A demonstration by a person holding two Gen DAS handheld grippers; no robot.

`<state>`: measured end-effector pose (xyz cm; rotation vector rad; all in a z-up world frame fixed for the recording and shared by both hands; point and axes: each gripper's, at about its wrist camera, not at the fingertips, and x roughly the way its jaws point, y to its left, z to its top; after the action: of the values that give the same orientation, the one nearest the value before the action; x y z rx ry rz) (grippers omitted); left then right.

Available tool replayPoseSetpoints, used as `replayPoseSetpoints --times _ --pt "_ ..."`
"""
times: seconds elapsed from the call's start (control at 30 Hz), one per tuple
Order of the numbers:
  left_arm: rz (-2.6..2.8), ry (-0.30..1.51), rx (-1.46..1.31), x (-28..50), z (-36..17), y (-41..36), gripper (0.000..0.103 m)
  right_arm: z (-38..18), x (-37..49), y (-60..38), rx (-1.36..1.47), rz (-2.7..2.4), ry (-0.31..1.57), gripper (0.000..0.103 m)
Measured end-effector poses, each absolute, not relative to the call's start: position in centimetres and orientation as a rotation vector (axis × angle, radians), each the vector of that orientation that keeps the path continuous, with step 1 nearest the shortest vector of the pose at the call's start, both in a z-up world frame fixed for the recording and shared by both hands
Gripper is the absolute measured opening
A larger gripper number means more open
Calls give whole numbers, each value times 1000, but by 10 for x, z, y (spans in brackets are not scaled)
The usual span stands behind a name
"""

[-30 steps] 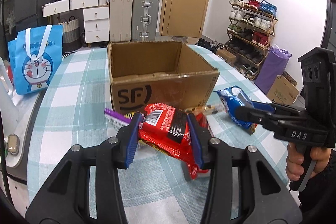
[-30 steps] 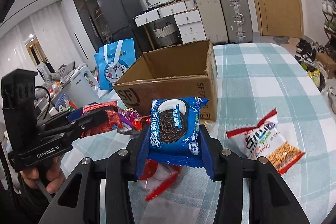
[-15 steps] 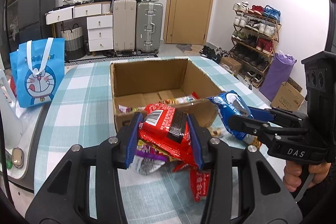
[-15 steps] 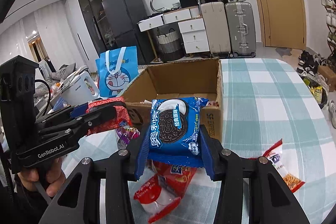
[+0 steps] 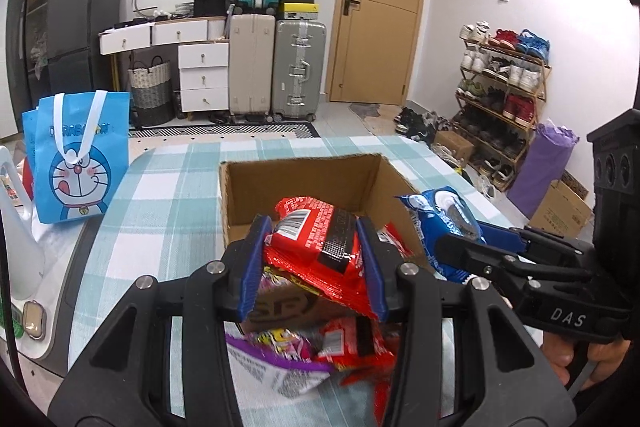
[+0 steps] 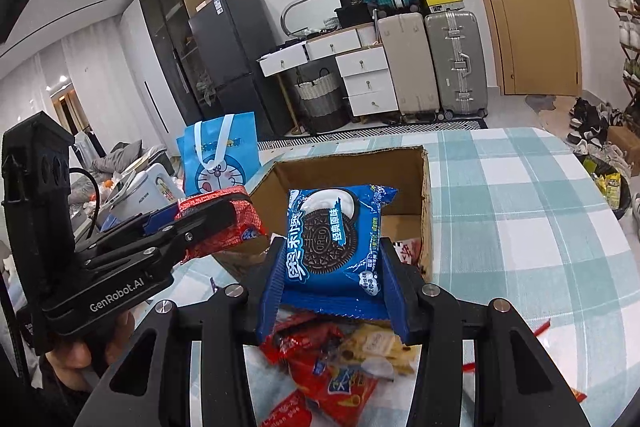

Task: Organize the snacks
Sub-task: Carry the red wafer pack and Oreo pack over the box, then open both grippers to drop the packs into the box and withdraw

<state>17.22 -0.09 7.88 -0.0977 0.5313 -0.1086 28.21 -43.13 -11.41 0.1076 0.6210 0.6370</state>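
Blue Doraemon tote bag (image 5: pixel 78 163) standing far left on checked tablecloth (image 5: pixel 160 183). Left gripper (image 5: pixel 312 259) clamped on red snack packet (image 5: pixel 320 247), held above near edge of open SF cardboard box (image 5: pixel 304 183). Loose snack packets (image 6: pixel 340 363) heaped on cloth below. Right gripper (image 6: pixel 334 287) clamped on blue Oreo packet (image 6: pixel 334 231), raised before the box's near wall.

Two tongs, one cardboard box (image 5: pixel 304 179), one blue bag (image 5: pixel 76 155), three suitcases.
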Motion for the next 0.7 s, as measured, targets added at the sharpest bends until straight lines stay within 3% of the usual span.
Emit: replayPoseSetpoints --times 0.27,0.5,0.57,0.63,0.7 --pt "-62 540 -101 206 70 7 40 -115 304 -423 120 621 640 45" --pt "-45 584 -105 217 56 10 43 -113 301 -427 91 599 610 54" --pt "-53 590 -118 214 55 14 55 -115 299 -433 99 595 613 66" --pt "-55 579 -133 206 55 17 77 -116 294 -441 112 589 612 77" --pt "-62 565 -134 196 57 19 81 -117 290 -447 120 586 616 88"
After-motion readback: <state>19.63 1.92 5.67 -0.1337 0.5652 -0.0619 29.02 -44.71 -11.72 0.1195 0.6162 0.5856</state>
